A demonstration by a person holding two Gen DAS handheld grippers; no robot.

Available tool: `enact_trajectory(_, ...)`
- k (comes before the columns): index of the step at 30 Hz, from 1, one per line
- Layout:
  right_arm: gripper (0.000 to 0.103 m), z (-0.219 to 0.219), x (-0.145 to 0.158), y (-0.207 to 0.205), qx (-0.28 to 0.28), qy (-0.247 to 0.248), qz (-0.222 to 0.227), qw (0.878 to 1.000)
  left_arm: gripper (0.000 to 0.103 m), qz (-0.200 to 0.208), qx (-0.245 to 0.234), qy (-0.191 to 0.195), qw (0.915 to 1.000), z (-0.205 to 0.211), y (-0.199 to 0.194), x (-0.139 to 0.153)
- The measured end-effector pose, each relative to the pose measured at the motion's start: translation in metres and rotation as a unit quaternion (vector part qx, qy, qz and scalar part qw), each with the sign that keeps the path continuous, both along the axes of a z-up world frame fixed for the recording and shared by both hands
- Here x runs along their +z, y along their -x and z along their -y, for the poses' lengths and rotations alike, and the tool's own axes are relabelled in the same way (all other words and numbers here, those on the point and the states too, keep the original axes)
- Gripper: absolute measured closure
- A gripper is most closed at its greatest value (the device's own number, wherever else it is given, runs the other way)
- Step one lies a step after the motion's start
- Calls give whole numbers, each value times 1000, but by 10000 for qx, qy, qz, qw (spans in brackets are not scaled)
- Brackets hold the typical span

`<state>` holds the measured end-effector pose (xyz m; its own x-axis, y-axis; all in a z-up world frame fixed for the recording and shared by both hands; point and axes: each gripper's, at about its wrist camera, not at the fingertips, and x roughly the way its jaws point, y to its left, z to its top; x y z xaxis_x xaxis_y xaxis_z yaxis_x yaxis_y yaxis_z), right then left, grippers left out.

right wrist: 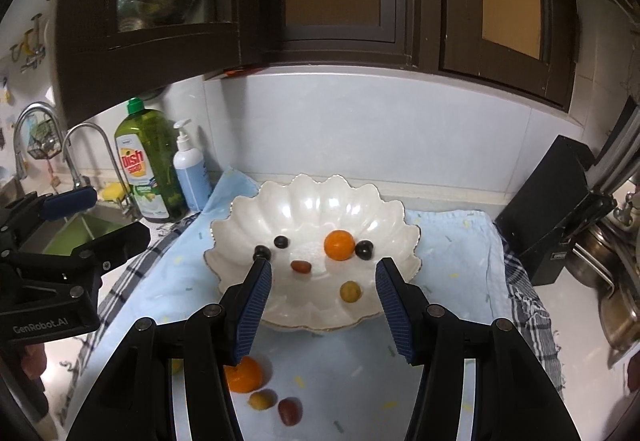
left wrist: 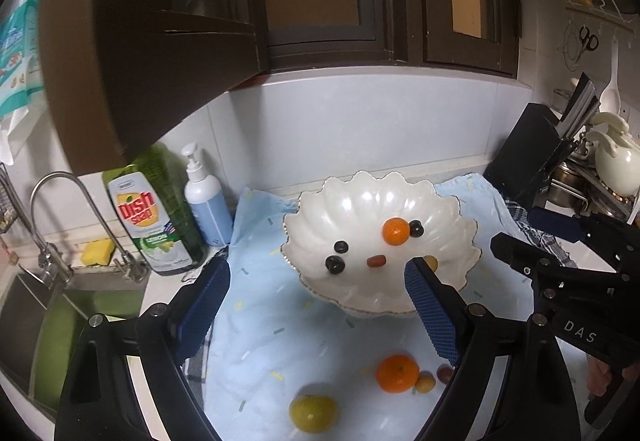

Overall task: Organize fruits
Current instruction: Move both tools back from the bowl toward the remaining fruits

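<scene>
A white scalloped bowl (left wrist: 360, 201) (right wrist: 312, 201) sits on a light blue cloth (left wrist: 272, 321). It holds a small orange (right wrist: 339, 245), three dark grapes (right wrist: 364, 250), a red grape tomato (right wrist: 301, 266) and a yellow tomato (right wrist: 350, 291). On the cloth in front lie an orange (left wrist: 396, 373) (right wrist: 246, 375), a yellow-green citrus (left wrist: 313, 412), a small yellow tomato (right wrist: 262, 399) and a red grape (right wrist: 289, 411). My left gripper (left wrist: 316, 305) is open and empty above the cloth. My right gripper (right wrist: 324, 305) is open and empty in front of the bowl.
A dish soap bottle (left wrist: 156, 217) and a pump bottle (left wrist: 206, 201) stand at the left by the sink (left wrist: 60, 321) and tap (left wrist: 60, 201). A black knife block (left wrist: 532, 161) and pots (right wrist: 612, 273) stand at the right. Dark cabinets (left wrist: 320, 1) hang overhead.
</scene>
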<state>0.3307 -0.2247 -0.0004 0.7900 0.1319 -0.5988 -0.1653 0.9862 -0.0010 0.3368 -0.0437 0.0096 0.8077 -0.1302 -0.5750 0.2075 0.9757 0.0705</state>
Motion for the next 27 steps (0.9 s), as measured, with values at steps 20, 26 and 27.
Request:
enact_trajectory(20,48,-34,-12,48,227,56,180,9996,13,-127,198,-2,9997,-36,43,-16)
enact_trajectory(26,48,-39,-26,58,349,54,25,9994,13,-238,139,-56,9996,-38,51,-28)
enact_trajectory(27,48,-39,-29,60,357,49,-7,9994,13,-244,128,-67,9996,-38,53,-30)
